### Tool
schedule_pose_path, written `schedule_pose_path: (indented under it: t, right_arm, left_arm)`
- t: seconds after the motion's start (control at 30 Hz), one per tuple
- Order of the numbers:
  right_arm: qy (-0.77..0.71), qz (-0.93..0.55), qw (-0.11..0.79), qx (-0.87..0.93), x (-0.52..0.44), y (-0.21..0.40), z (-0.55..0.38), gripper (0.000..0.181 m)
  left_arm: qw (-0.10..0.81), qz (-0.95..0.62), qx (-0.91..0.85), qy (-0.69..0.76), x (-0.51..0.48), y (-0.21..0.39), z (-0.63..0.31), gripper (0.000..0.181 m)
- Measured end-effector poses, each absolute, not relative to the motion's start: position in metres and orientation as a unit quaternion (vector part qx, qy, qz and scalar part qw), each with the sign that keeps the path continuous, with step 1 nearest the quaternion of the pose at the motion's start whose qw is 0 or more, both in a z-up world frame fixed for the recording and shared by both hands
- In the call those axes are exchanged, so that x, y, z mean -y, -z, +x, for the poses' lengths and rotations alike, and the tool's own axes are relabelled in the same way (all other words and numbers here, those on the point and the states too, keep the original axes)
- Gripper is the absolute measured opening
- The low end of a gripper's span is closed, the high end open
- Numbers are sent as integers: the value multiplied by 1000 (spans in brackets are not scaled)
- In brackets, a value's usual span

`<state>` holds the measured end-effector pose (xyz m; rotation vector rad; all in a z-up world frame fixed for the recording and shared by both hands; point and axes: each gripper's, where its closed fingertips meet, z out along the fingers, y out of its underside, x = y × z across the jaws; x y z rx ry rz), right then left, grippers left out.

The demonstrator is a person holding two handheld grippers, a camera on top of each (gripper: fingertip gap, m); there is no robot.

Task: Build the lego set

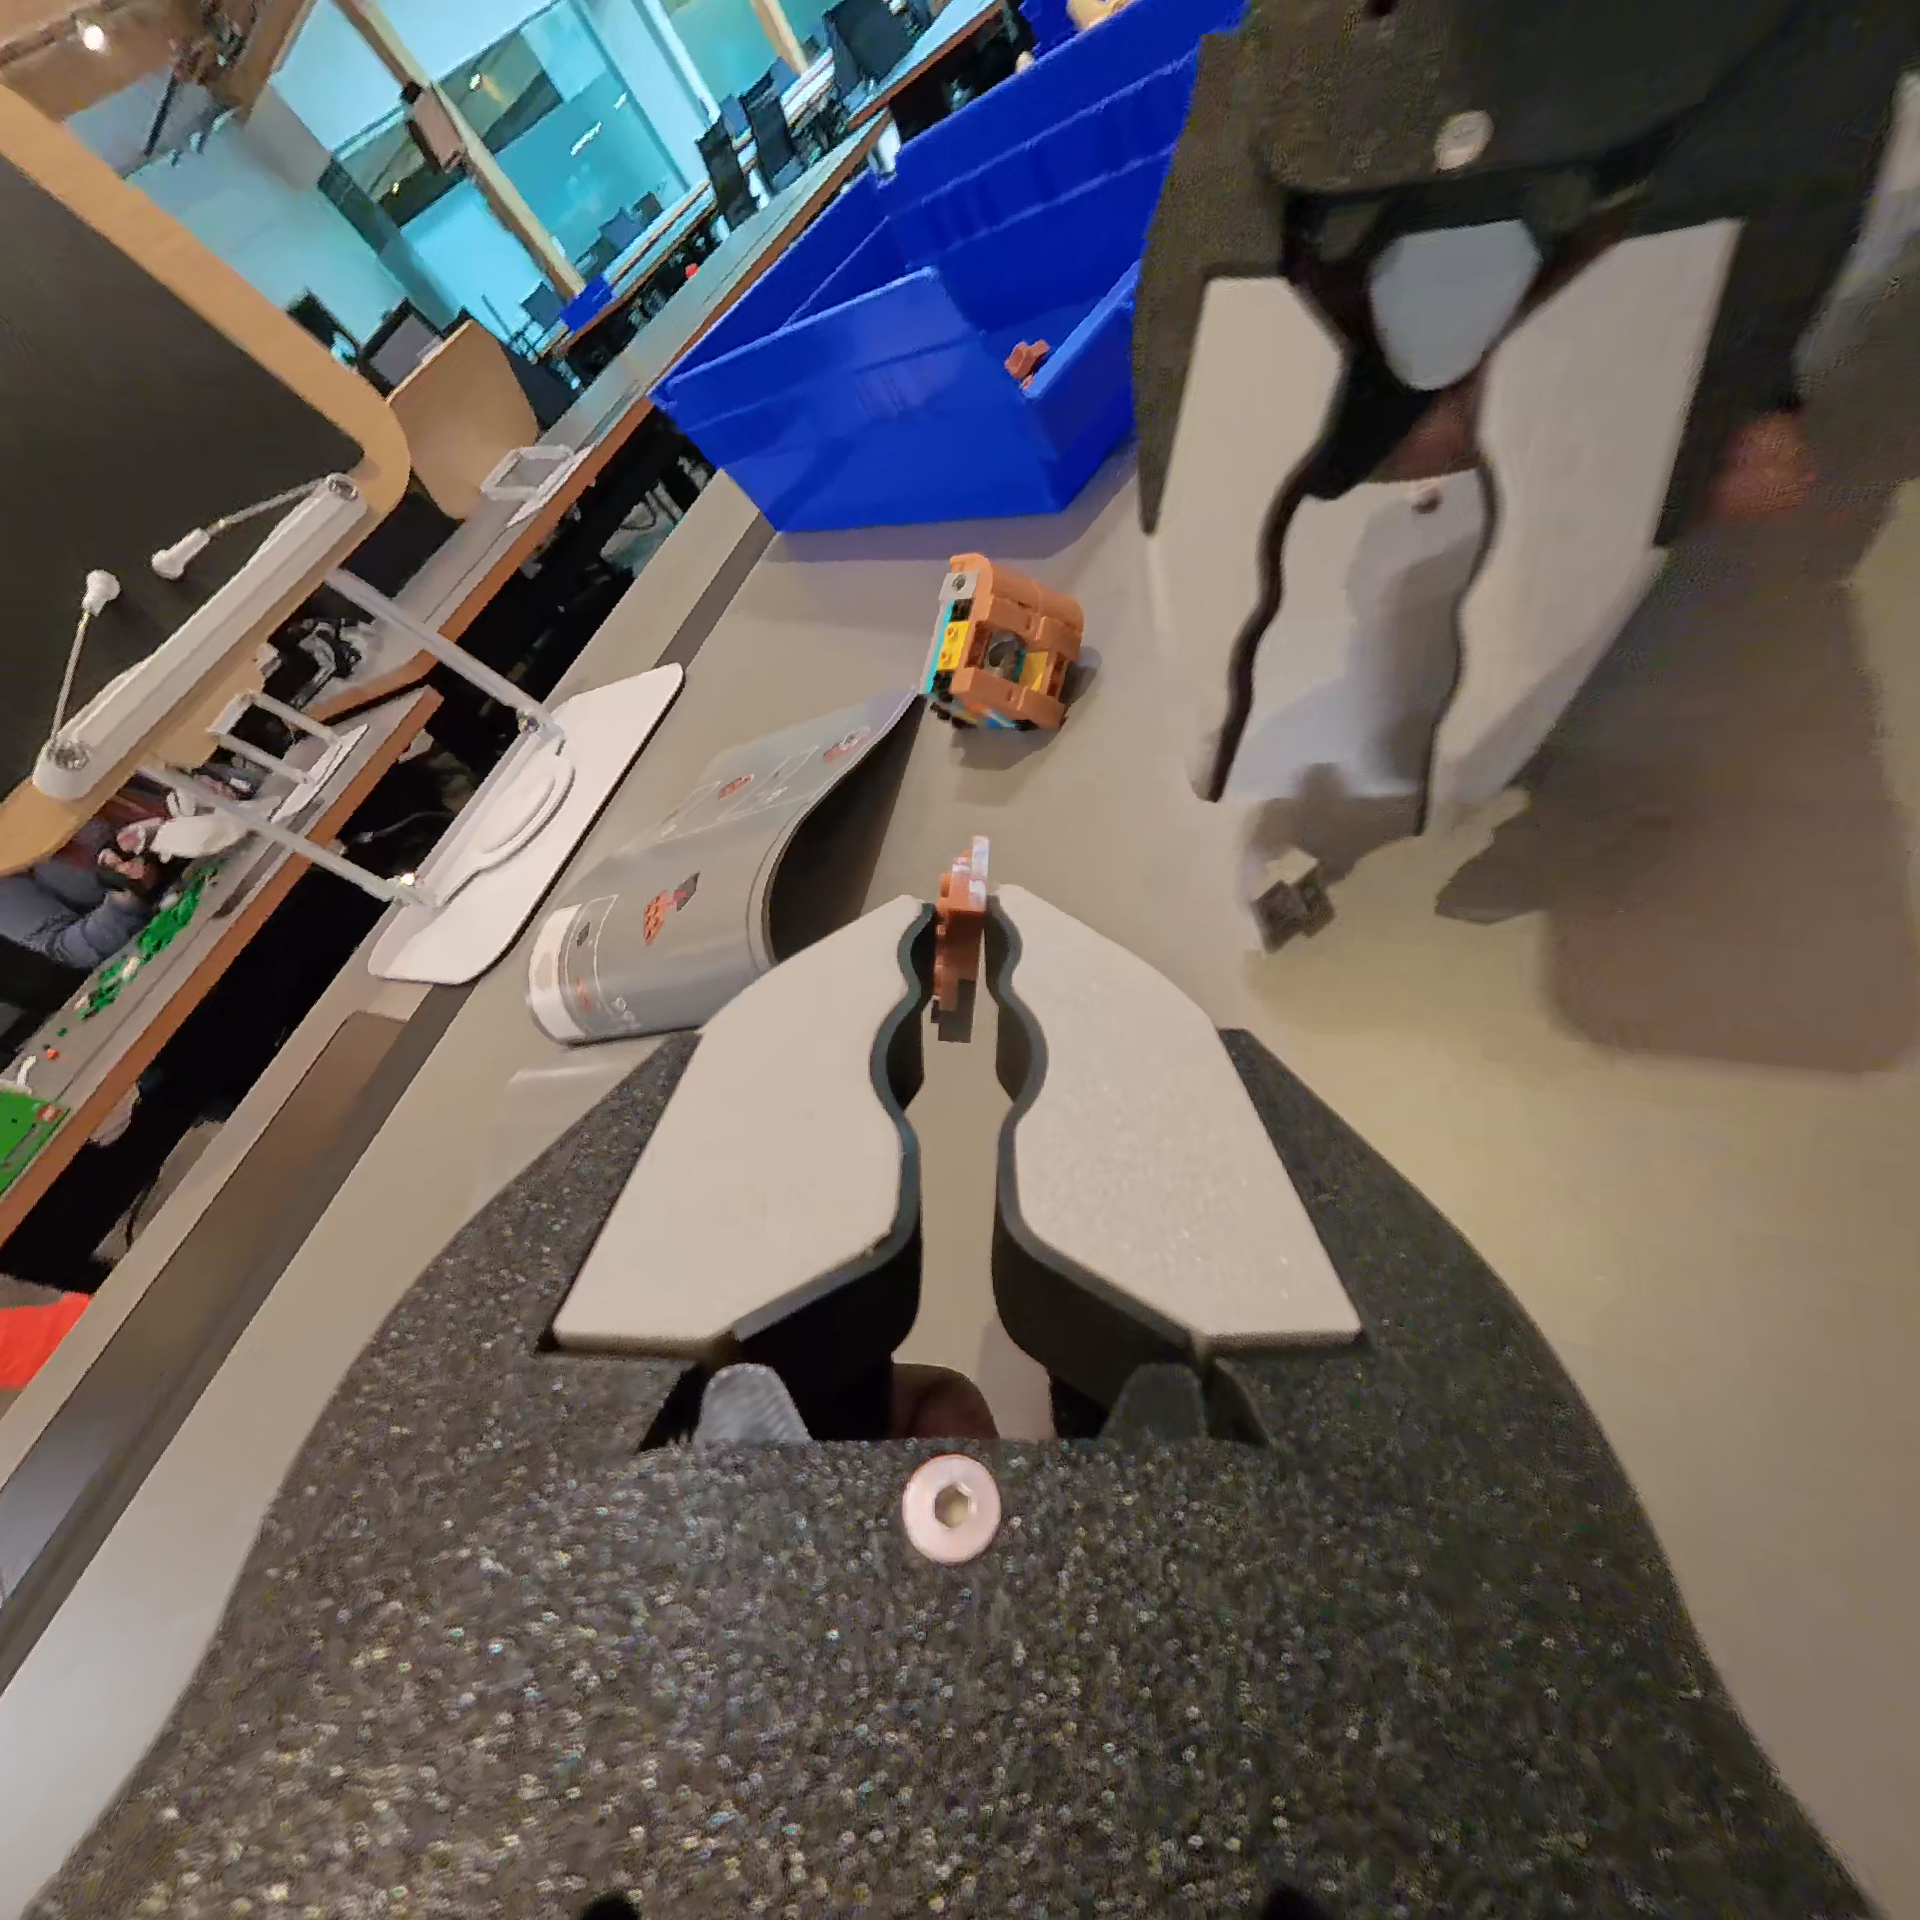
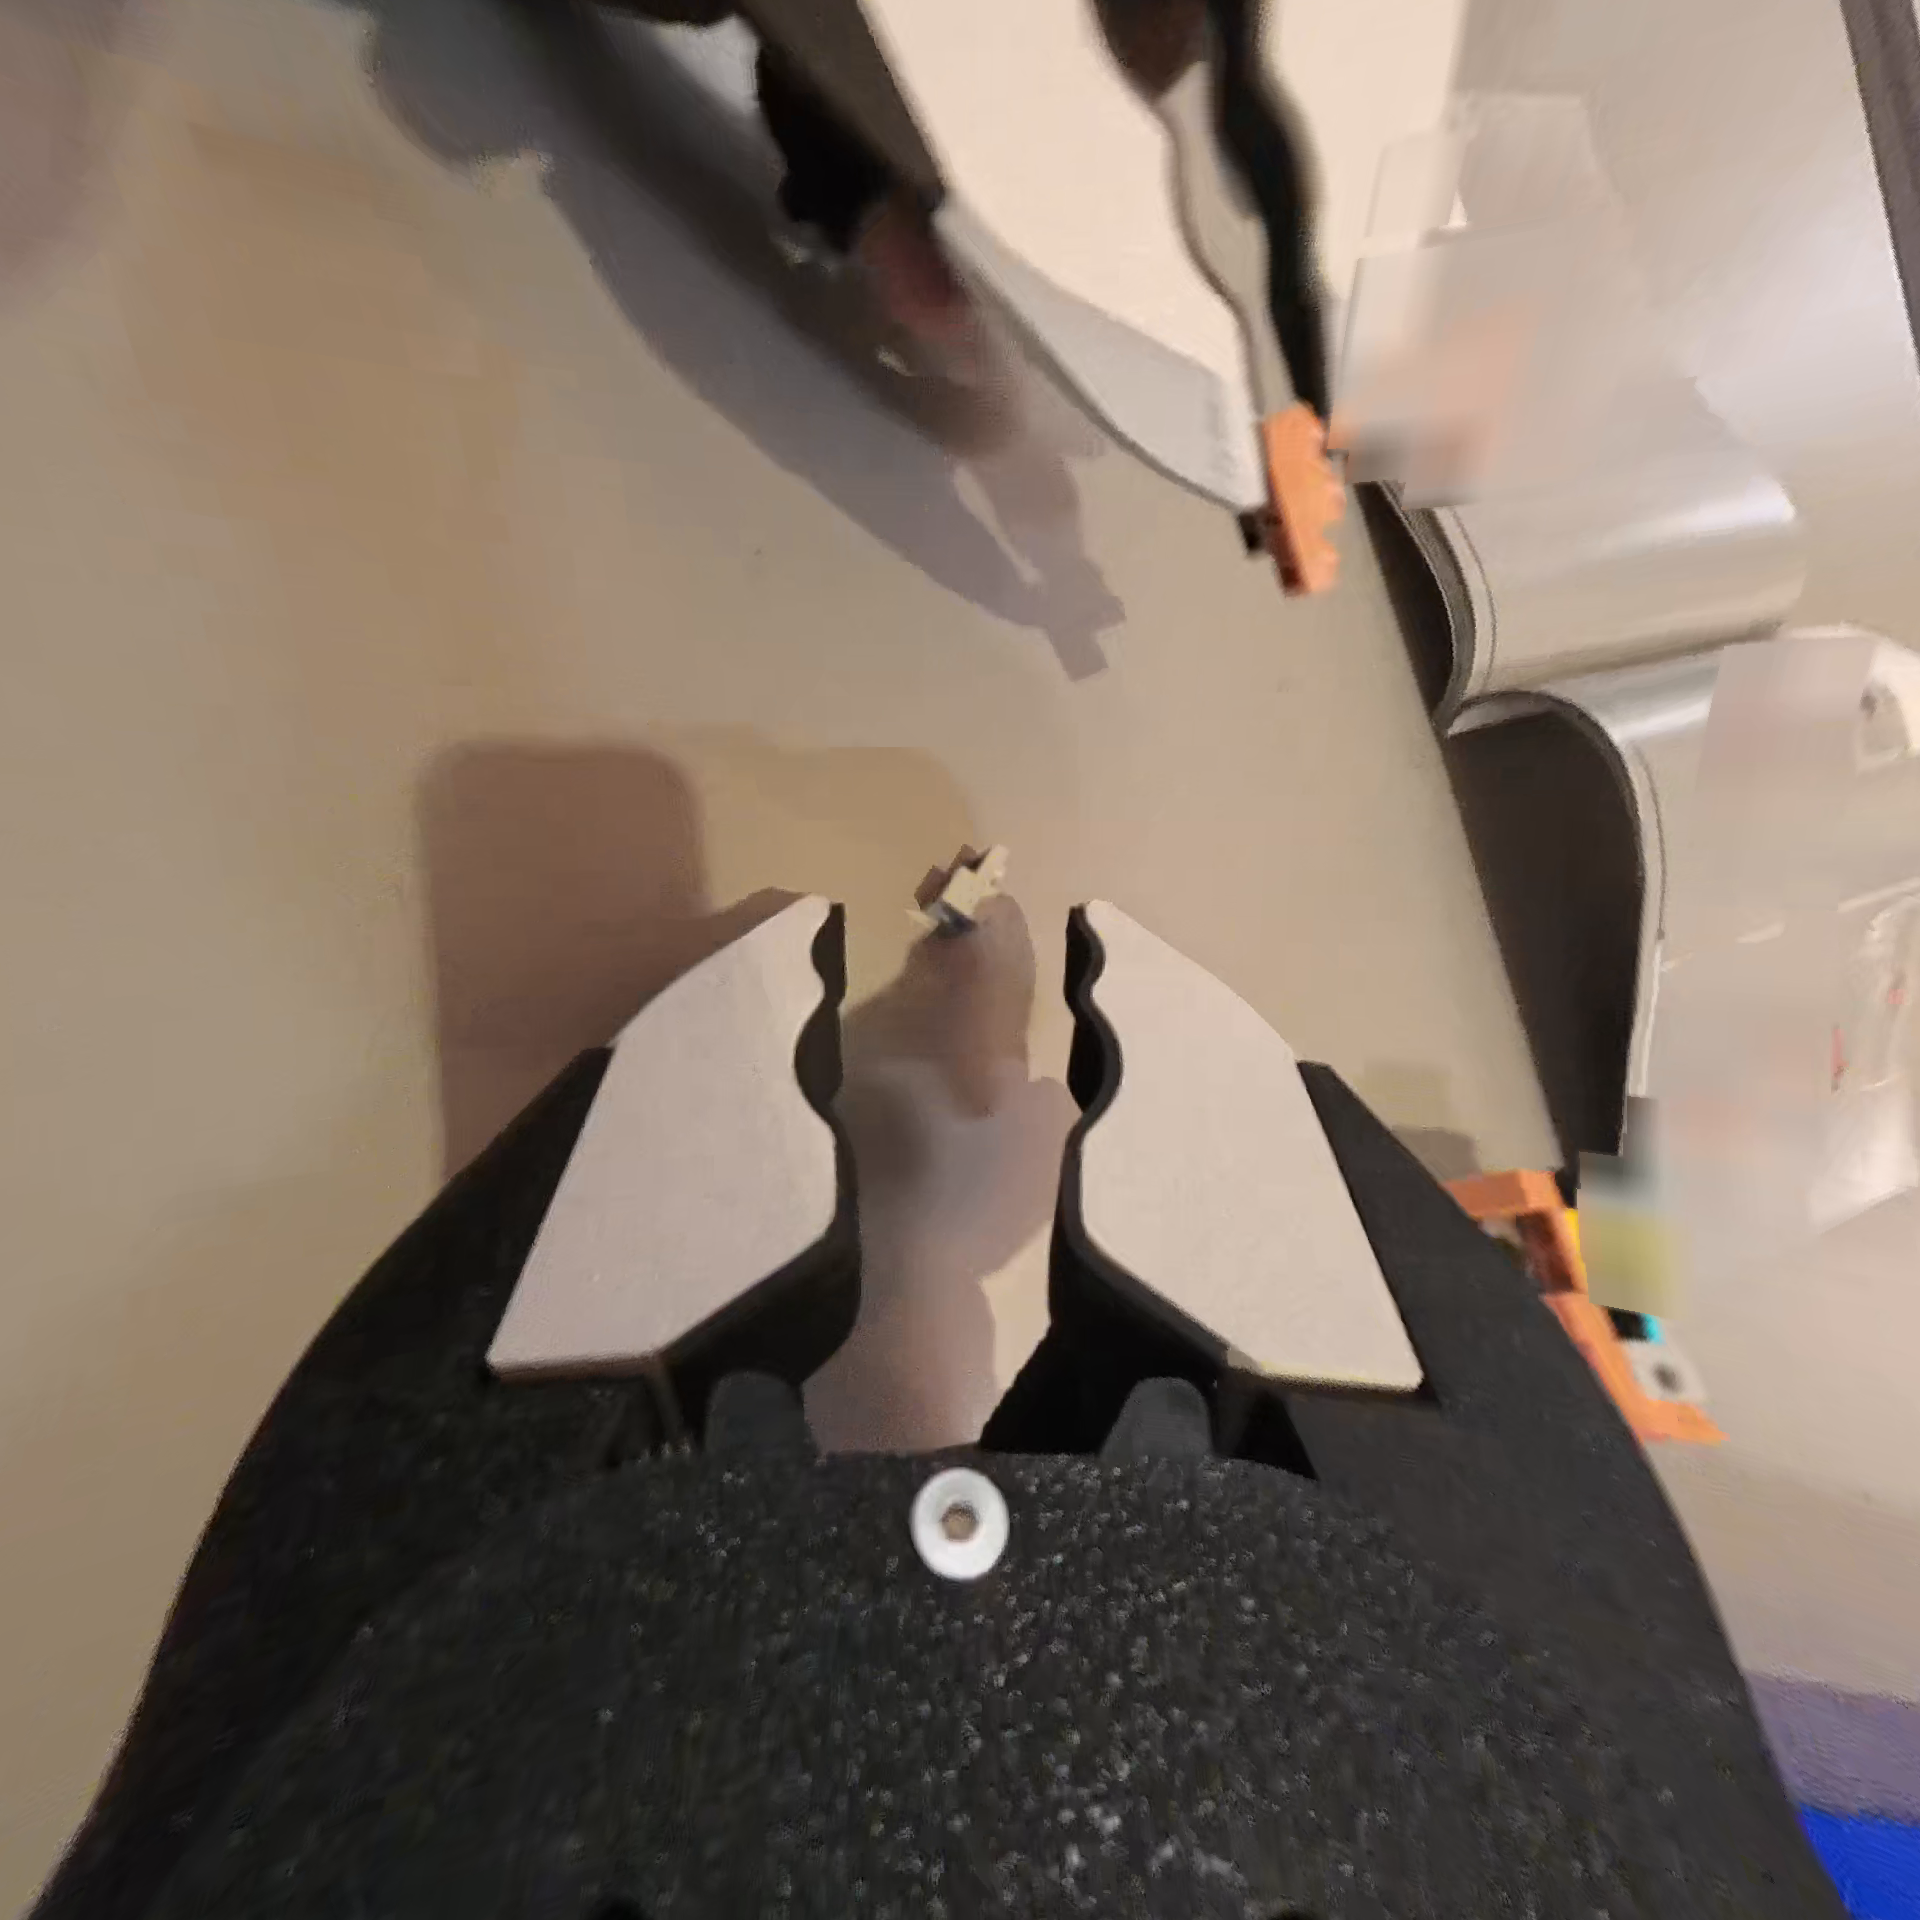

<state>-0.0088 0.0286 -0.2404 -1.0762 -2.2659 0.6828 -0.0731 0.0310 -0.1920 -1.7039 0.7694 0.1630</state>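
While blur smears right gripper (image 2: 956, 914) | tan piece (image 2: 961, 894) indistinct | left gripper (image 1: 961, 914) pinches brown piece (image 1: 958, 935)

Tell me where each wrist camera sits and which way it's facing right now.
Left wrist view: on the left gripper, looking along the table toward the blue bins; its fingers pinch a brown lego piece; right gripper ahead.
Right wrist view: on the right gripper, tilted down at the table; fingers open around a small tan piece.
Shared: both grippers, the brown piece, the partly built brown model, the instruction booklet.
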Motion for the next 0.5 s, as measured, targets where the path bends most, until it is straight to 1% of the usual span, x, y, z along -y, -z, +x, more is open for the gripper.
schedule_pose_path:
  t: [0.1, 0.2, 0.23, 0.27, 0.3, 0.4, 0.5]
  right_arm:
    - [-282, -467, 241, 803, -32, 245, -13, 38]
    - [-283, -500, 222, 788, -27, 254, -17, 30]
    - [-281, -500, 219, 789, -25, 257, -18, 25]
    - [-279, -495, 222, 792, -23, 258, -19, 16]
    - [-279, -483, 228, 798, -21, 258, -20, 13]
    - [-282, -429, 286, 809, -22, 246, -25, 13]
    - [-307, -359, 393, 789, -27, 214, -30, 13]
  left_arm:
    - [594, -720, -351, -71, -30, 193, -66, 8]
    - [594, -713, -367, -70, -29, 196, -62, 8]
    - [595, -710, -372, -65, -28, 196, -60, 8]
    - [596, -707, -376, -58, -27, 196, -58, 8]
    - [598, -704, -379, -49, -26, 196, -55, 8]
    - [615, -689, -384, -14, -21, 191, -49, 8]
    - [644, -656, -394, 14, -13, 179, -41, 8]
